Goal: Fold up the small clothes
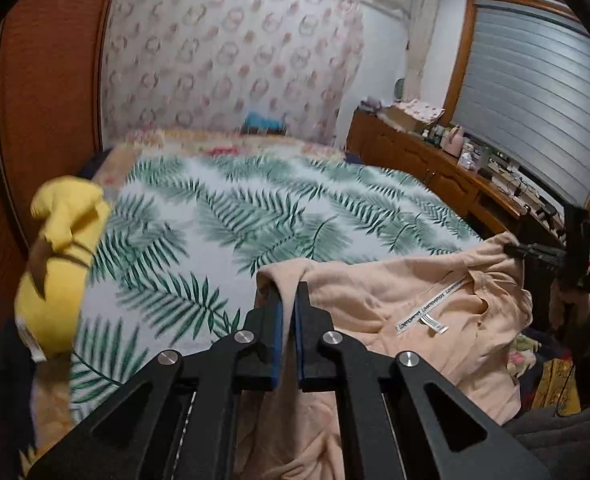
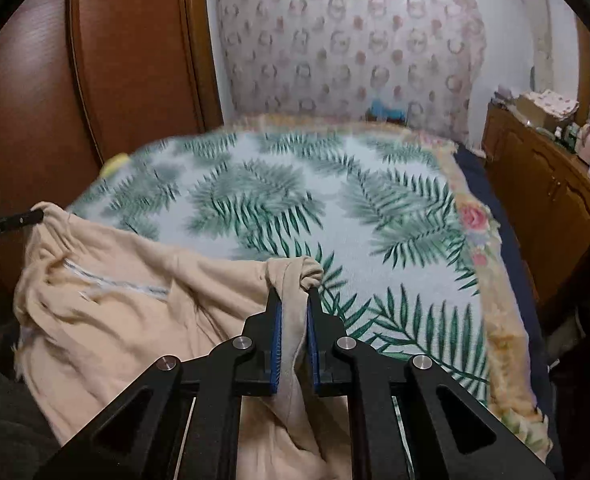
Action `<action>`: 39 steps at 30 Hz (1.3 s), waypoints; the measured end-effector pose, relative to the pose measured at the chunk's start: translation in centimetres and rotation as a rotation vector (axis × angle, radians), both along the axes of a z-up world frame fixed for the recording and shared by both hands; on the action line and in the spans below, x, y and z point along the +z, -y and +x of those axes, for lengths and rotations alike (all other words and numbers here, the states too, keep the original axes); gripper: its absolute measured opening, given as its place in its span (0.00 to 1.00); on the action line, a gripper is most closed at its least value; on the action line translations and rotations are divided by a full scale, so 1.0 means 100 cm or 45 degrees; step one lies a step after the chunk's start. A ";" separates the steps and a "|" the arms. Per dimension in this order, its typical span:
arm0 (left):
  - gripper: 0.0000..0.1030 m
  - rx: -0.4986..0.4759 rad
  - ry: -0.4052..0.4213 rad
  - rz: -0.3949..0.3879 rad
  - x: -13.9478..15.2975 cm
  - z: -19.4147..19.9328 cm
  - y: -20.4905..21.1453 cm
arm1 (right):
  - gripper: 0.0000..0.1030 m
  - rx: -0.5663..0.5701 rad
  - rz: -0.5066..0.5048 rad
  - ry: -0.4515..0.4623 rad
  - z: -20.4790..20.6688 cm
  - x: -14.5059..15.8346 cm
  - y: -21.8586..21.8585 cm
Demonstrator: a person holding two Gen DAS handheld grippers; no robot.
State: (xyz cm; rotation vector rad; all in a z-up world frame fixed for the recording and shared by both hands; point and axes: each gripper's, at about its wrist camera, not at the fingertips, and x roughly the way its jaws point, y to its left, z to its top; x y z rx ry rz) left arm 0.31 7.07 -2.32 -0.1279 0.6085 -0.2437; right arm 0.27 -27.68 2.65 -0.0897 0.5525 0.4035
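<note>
The left gripper (image 1: 289, 300) and the right gripper (image 2: 293, 300) each pinch a top corner of the peach garment (image 1: 415, 300), which hangs between them over the near edge of the bed. The leaf blanket (image 2: 315, 200) stretches wide beyond it. A yellow plush toy (image 1: 59, 264) sits at the blanket's left edge.

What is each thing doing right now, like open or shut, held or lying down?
left gripper: shut on the peach garment.
right gripper: shut on the peach garment.
peach garment: held up by both corners, sagging between them, unfolded.
leaf blanket: spread flat on the bed.
yellow plush toy: lying at the bed's edge.
</note>
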 end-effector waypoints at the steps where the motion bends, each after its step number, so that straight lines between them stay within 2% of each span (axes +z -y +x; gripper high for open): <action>1: 0.05 0.002 0.010 0.001 0.004 -0.002 -0.001 | 0.10 0.001 0.015 0.025 -0.008 0.006 0.003; 12: 0.05 0.016 0.273 -0.047 0.079 -0.052 0.000 | 0.10 -0.011 0.141 0.250 -0.090 0.060 0.035; 21: 0.05 0.017 0.478 -0.098 0.136 -0.074 -0.006 | 0.10 0.014 0.150 0.467 -0.146 0.116 0.043; 28: 0.05 0.037 0.631 -0.073 0.188 -0.071 -0.013 | 0.10 0.035 0.095 0.626 -0.169 0.169 0.043; 31: 0.05 0.038 0.676 -0.043 0.211 -0.055 -0.014 | 0.10 0.049 0.081 0.684 -0.155 0.185 0.039; 34: 0.05 0.062 0.698 0.019 0.233 -0.020 -0.014 | 0.10 0.045 0.023 0.724 -0.130 0.202 0.028; 37: 0.05 0.102 0.638 0.084 0.239 0.045 -0.013 | 0.10 0.023 -0.063 0.706 -0.079 0.211 0.010; 39: 0.05 0.130 0.590 0.119 0.232 0.081 -0.016 | 0.10 -0.007 -0.143 0.652 -0.028 0.211 -0.007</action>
